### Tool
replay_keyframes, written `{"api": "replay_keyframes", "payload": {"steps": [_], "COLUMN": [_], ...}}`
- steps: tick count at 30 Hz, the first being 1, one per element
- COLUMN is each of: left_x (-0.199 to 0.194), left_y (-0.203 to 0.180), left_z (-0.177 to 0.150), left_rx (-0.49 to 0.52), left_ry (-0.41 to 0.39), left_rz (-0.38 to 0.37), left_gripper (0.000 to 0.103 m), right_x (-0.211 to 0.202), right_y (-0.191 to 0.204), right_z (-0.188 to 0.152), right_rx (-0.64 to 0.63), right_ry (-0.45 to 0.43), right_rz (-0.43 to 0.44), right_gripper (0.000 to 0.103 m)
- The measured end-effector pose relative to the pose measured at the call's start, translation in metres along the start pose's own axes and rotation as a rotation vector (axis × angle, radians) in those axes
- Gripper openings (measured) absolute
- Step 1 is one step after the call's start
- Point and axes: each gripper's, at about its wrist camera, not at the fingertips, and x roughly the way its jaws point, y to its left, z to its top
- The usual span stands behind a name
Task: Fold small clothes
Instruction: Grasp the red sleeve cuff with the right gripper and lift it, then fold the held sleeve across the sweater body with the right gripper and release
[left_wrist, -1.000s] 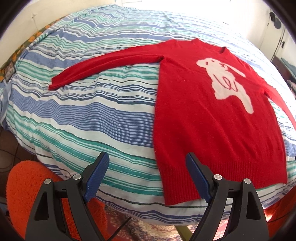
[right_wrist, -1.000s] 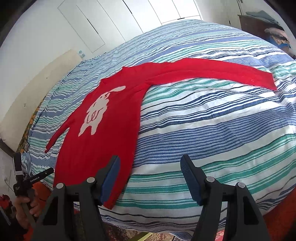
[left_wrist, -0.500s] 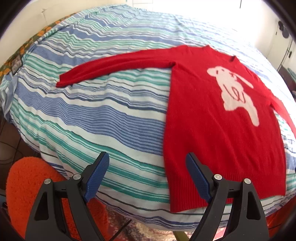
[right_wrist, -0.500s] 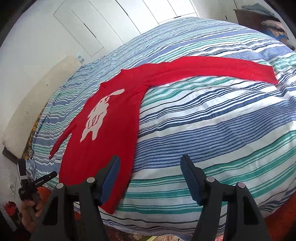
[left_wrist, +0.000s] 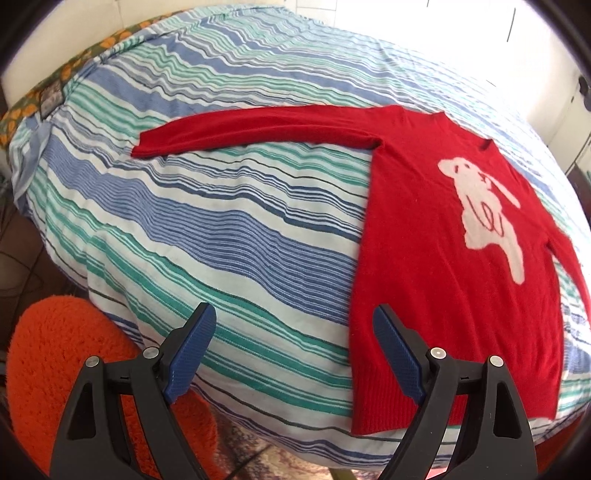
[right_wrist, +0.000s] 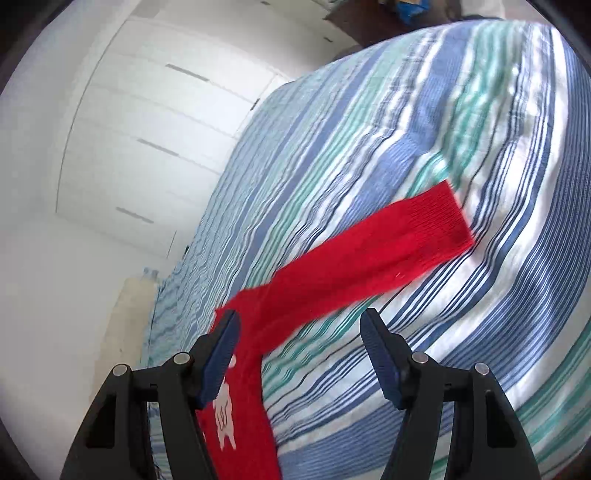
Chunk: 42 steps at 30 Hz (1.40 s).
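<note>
A red sweater (left_wrist: 443, 266) with a white rabbit figure lies flat on the striped bed cover (left_wrist: 221, 229), both sleeves spread out. Its left sleeve (left_wrist: 258, 125) stretches to the left in the left wrist view. My left gripper (left_wrist: 295, 325) hangs open above the bed's near edge, just left of the sweater's hem, holding nothing. In the right wrist view the other sleeve (right_wrist: 369, 258) runs up to the right, its cuff on the stripes. My right gripper (right_wrist: 299, 328) is open and empty over that sleeve near the shoulder, and the view is tilted and blurred.
An orange fluffy rug or cushion (left_wrist: 70, 369) lies below the bed at the lower left. White wardrobe doors (right_wrist: 147, 129) stand beyond the bed. A patterned pillow edge (left_wrist: 44, 99) shows at the bed's far left.
My right gripper has swung sideways along the bed and rolled, so it now looks over the right sleeve. The left view has rolled slightly, shifting the sweater to the right.
</note>
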Motion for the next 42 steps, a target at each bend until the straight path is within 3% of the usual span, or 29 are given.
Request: {"api": "replay_keyframes", "payload": {"steps": [4, 9, 12, 13, 14, 17, 20, 24, 28, 30, 31, 33, 34, 37, 40, 42], "left_x": [0.005, 0.014, 0.018, 0.019, 0.020, 0.021, 0.022, 0.028, 0.027, 0.026, 0.026, 0.024, 0.023, 0.023, 0.027, 0.030], "left_y": [-0.004, -0.006, -0.009, -0.010, -0.010, -0.009, -0.006, -0.007, -0.003, 0.001, 0.002, 0.005, 0.006, 0.010, 0.009, 0.007], "left_z": [-0.001, -0.002, -0.004, -0.004, -0.003, -0.003, -0.001, 0.003, 0.006, 0.006, 0.006, 0.004, 0.004, 0.003, 0.004, 0.005], "left_rx": [0.022, 0.032, 0.044, 0.048, 0.051, 0.048, 0.038, 0.038, 0.005, -0.009, -0.012, -0.015, -0.018, -0.027, -0.028, -0.028], "left_ry": [0.011, 0.035, 0.043, 0.046, 0.046, 0.042, 0.048, 0.069, 0.071, 0.077, 0.078, 0.078, 0.077, 0.081, 0.095, 0.104], "left_rz": [0.017, 0.038, 0.051, 0.053, 0.051, 0.033, -0.004, -0.033, -0.065, -0.077, -0.078, -0.081, -0.083, -0.093, -0.093, -0.093], "left_gripper": [0.088, 0.088, 0.088, 0.088, 0.088, 0.088, 0.089, 0.089, 0.089, 0.089, 0.089, 0.089, 0.089, 0.089, 0.089, 0.089], "right_x": [0.022, 0.042, 0.050, 0.053, 0.055, 0.052, 0.047, 0.058, 0.099, 0.125, 0.141, 0.179, 0.187, 0.194, 0.206, 0.213], "right_y": [-0.040, -0.056, -0.064, -0.065, -0.063, -0.030, 0.051, 0.201, 0.346, 0.387, 0.400, 0.413, 0.409, 0.388, 0.352, 0.327], "right_z": [0.014, 0.022, 0.021, 0.020, 0.020, 0.024, 0.029, 0.006, -0.087, -0.140, -0.168, -0.217, -0.232, -0.240, -0.201, -0.166], "right_rx": [0.193, 0.231, 0.240, 0.226, 0.205, 0.064, -0.152, -0.422, -0.744, -0.871, -0.930, -0.976, -0.975, -0.934, -0.839, -0.780], "right_ry": [0.035, -0.009, -0.071, -0.074, -0.067, -0.080, -0.100, -0.048, 0.125, 0.210, 0.262, 0.432, 0.463, 0.461, 0.421, 0.417], "right_rz": [-0.005, -0.081, -0.144, -0.185, -0.219, -0.286, -0.228, -0.012, 0.166, 0.216, 0.231, 0.238, 0.236, 0.252, 0.162, 0.094], "right_gripper": [0.067, 0.065, 0.041, 0.020, 0.007, 0.006, 0.006, 0.006, 0.006, 0.008, 0.014, 0.054, 0.074, 0.073, 0.071, 0.064]}}
